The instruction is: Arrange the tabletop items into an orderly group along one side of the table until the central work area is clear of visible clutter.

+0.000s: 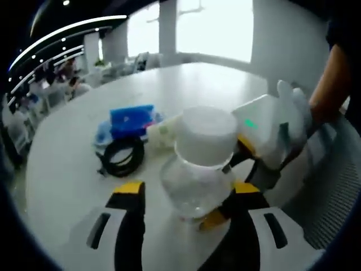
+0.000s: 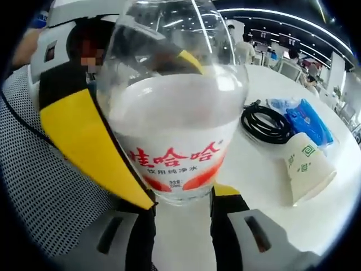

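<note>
Here right claw (image 2: 181, 199) seemingly clamps tilted bottle (image 2: 175, 107).

Clear glossy plastic bottle (image 2: 175, 107); matt table (image 1: 73, 169)

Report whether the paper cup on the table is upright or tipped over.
Tipped over: the paper cup lies on its side on the table, beside the black cable coil.

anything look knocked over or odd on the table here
Yes: the white paper cup with green print lies tipped on its side on the white round table, beside the coiled black cable and blue plastic packet. Nothing looks spilled. The clear plastic water bottle with a red-and-white label is held off-upright between the right gripper jaws.
</note>
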The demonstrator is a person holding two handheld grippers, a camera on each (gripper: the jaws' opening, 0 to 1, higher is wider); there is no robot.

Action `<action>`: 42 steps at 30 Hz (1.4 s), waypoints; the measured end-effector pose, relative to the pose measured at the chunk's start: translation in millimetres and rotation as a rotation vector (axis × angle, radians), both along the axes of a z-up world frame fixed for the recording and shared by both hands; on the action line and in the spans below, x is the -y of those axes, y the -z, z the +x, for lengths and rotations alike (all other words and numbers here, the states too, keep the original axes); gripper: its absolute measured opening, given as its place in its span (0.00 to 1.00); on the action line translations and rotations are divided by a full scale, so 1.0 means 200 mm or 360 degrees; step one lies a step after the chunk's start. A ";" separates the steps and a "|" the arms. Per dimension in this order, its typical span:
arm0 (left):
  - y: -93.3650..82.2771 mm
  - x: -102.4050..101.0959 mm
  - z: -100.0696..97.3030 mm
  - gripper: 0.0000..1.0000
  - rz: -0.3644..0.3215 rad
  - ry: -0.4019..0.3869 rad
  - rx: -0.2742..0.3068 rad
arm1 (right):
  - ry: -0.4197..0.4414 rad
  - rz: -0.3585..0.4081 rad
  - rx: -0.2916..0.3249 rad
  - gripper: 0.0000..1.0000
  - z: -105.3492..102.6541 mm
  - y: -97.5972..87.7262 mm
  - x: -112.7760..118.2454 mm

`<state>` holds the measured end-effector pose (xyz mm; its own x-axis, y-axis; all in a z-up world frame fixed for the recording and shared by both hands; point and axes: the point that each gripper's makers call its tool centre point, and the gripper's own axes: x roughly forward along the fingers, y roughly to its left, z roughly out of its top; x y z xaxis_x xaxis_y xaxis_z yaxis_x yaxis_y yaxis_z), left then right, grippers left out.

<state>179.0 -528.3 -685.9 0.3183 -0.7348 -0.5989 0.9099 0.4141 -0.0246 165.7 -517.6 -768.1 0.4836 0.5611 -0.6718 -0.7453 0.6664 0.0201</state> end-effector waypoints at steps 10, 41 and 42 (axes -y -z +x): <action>0.00 0.01 0.00 0.58 -0.0028 -0.0044 -0.0030 | -0.0023 0.0020 -0.0002 0.43 -0.01 -0.05 0.00; -0.03 0.07 0.01 0.87 -0.0157 -0.0094 -0.0071 | 0.0194 0.0036 0.0084 0.96 -0.07 -0.37 0.26; -0.03 0.07 0.01 0.88 -0.0155 -0.0095 -0.0072 | 0.0196 0.0031 0.0090 0.97 -0.07 -0.37 0.26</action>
